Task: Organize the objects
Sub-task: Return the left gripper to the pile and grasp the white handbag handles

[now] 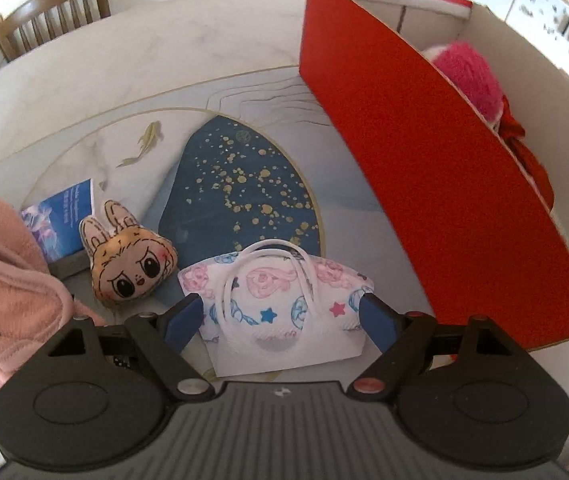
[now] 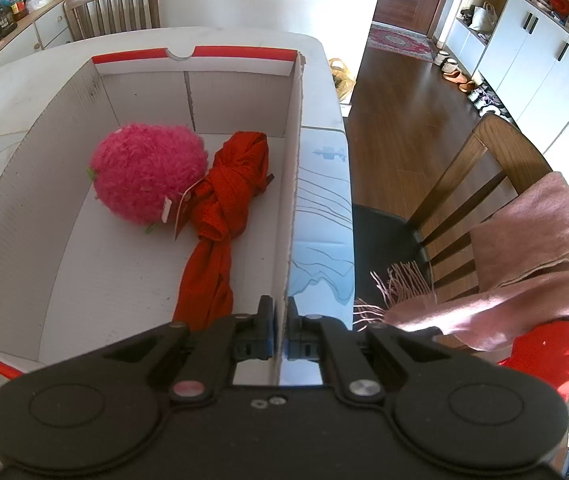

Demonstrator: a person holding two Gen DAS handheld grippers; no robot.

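Since the left gripper (image 1: pixel 280 318) straddles the small bag (image 1: pixel 280 308) wide open (right gripper (image 2: pixel 280 330) clamps the box wall (image 2: pixel 294 184)), closing may catch only its handles (image 1: pixel 268 264).

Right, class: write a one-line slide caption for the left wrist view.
Open left gripper straddles a small patterned handbag beside a bunny-eared plush head and red box.

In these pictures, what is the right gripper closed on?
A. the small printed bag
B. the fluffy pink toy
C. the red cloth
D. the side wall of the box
D: in the right wrist view the right gripper has its jaws pressed on the thin white side wall of the box, while the pink toy and red cloth lie untouched inside.
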